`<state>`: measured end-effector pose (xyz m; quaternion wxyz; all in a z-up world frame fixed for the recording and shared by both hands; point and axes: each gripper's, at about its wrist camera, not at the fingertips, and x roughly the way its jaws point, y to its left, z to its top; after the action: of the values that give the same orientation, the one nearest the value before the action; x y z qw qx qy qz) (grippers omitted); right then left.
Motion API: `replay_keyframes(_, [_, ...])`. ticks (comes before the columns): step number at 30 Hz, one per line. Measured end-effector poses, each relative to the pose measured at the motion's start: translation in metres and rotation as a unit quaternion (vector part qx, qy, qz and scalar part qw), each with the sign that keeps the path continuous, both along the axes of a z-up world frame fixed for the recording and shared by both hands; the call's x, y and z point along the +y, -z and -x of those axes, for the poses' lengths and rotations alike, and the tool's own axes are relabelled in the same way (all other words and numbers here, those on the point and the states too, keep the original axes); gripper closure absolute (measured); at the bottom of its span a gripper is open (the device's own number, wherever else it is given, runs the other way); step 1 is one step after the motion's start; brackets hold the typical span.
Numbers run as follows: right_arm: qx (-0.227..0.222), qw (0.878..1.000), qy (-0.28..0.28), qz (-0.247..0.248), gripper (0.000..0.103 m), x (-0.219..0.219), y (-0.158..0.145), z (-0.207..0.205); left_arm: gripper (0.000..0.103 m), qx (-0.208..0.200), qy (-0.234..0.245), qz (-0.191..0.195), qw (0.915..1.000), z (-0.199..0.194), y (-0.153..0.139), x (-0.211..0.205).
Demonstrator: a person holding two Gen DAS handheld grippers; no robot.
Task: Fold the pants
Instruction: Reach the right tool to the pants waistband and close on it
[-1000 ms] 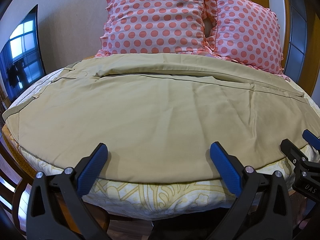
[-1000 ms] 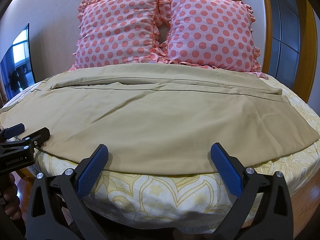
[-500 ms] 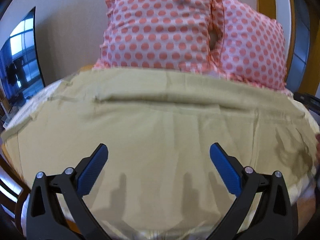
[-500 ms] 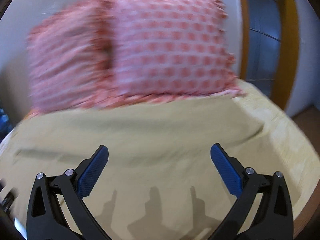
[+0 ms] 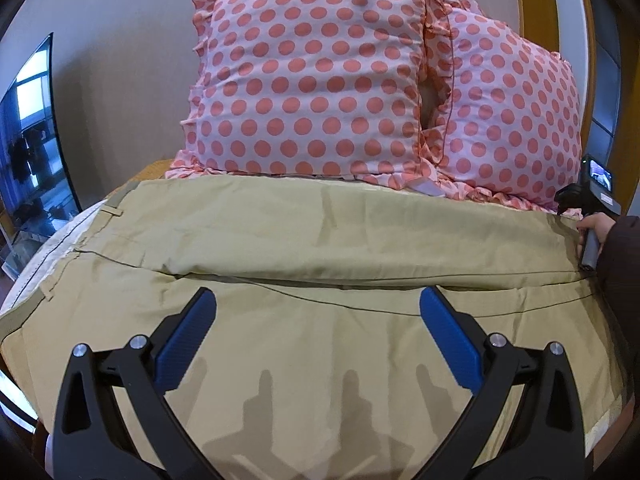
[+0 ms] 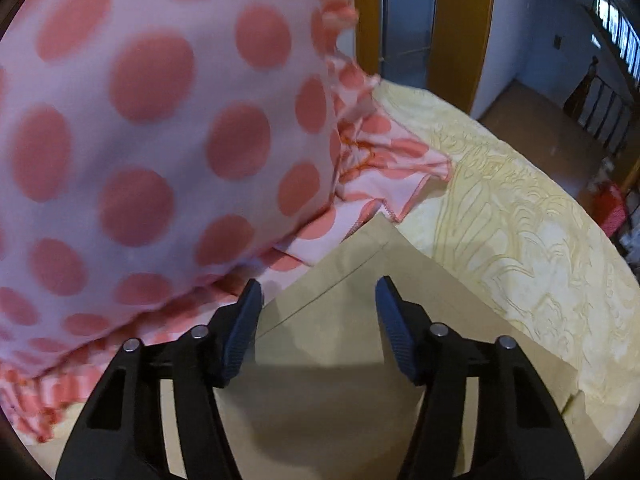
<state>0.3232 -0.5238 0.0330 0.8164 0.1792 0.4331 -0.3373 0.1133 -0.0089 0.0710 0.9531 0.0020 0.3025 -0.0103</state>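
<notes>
Tan pants [image 5: 320,248] lie spread sideways across the bed, waistband at the left, legs running right. My left gripper [image 5: 318,332] is open and empty, low over the near leg. My right gripper [image 6: 318,316] is open, its fingers either side of the far hem corner of the pants [image 6: 360,264], close to the fabric beside the pillow. From the left wrist view the right gripper's body [image 5: 592,200] and the hand holding it show at the far right end of the pants.
Two pink polka-dot pillows [image 5: 320,92] stand against the wall right behind the pants; one [image 6: 140,140] fills the right wrist view. Yellow patterned bedsheet [image 6: 520,216] extends right to the bed edge. A TV screen [image 5: 28,140] stands at the left.
Both grippers moved forward over the bed. The right gripper swung to the far right hem corner by the pillow and its jaws have narrowed. The left gripper advanced over the near leg.
</notes>
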Motion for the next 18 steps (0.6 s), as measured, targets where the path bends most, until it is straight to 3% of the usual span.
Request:
replay_keyframes(2, [0.007,1.0,-0.012,0.022,0.053,0.003,0.002,-0.003,0.002,0.009,0.003,-0.001,1.0,-0.005,0.004,-0.001])
replay_keyframes(4, [0.002,1.0,-0.014,0.022,0.073,0.0,0.002,0.0,0.002,0.011,0.003,0.002,0.9999,-0.004,0.007,0.0])
replay_keyframes(5, [-0.007,1.0,-0.022,0.011,0.076,-0.004,0.002,0.001,0.002,0.012,0.003,0.004,0.9999,-0.004,0.008,0.001])
replay_keyframes(7, [-0.025,0.999,-0.028,-0.006,0.092,-0.01,0.002,0.006,0.002,0.009,0.0,0.007,0.9999,-0.001,0.008,0.003])
replay_keyframes(12, [-0.094,0.994,-0.044,-0.041,0.098,-0.017,-0.007,0.041,0.002,0.002,-0.009,0.005,0.9999,0.009,0.006,0.01])
replay_keyframes(18, [-0.204,0.974,-0.085,-0.058,0.098,0.0,-0.045,0.143,0.002,-0.011,-0.015,0.009,0.9998,0.025,-0.001,0.021])
